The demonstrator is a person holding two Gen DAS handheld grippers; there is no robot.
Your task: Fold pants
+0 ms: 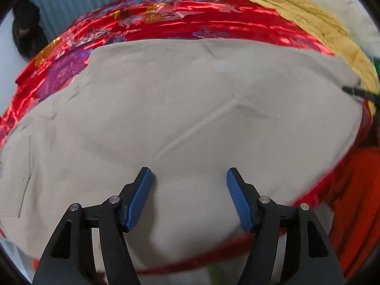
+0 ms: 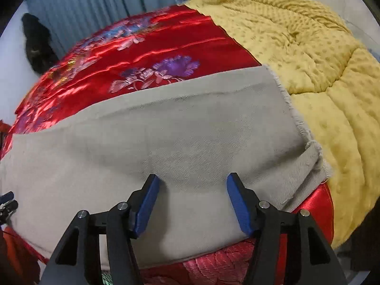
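The beige pants point(image 1: 180, 109) lie spread flat on a red flowered satin bedspread point(image 1: 166, 16), with a mustard blanket point(image 2: 320, 76) bunched along the far right. They look folded once lengthwise, legs stacked, since the frayed cuffs point(image 2: 308, 156) sit one on the other at the blanket's edge; the crosswise folds appear still to be done. The left hand-held gripper point(image 1: 188, 178) hovers over the wider part of the pants, jaws well apart and holding nothing. The right hand-held gripper point(image 2: 192, 182) hangs over the leg near the cuffs, also spread and empty. The near edge of the pants lies just inside the bed's front edge, leaving little margin there. Beyond the far edge the bedspread is bare, giving room to fold across.
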